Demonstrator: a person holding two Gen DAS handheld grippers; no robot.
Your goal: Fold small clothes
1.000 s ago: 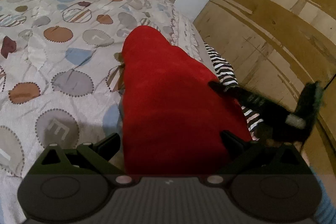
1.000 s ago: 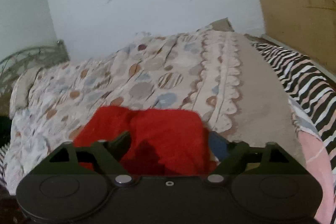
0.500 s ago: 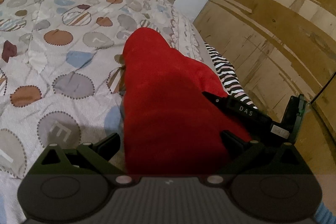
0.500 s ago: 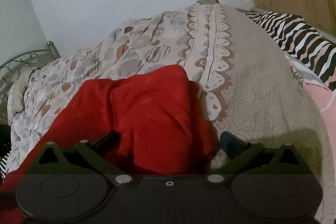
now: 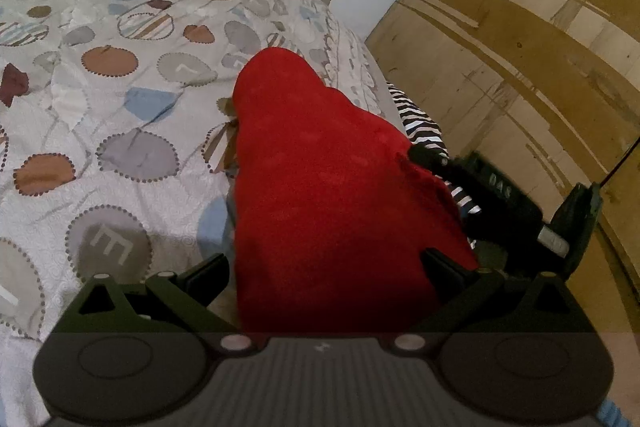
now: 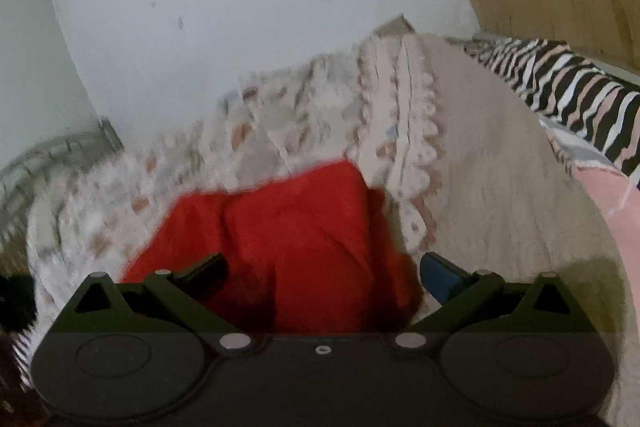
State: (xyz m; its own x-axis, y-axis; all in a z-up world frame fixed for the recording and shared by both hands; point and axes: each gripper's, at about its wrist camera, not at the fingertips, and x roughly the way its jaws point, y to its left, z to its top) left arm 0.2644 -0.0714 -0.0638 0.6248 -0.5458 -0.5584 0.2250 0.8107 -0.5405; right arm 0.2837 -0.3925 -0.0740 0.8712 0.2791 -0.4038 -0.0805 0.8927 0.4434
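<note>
Left wrist view: a red garment (image 5: 320, 187) lies on the patterned bedspread (image 5: 120, 107) near the bed's edge, running up between the spread-apart jaws of the left gripper (image 5: 324, 271) — nothing pinched there. The right gripper (image 6: 320, 275), seen from its own camera, has just been narrowing slightly from full width; the red cloth sits between its jaws, which stand wide and are not pressing it. Judged from this, a fold is being set up — the next move calls for both grippers to close on the near edge before lifting it over.
</note>
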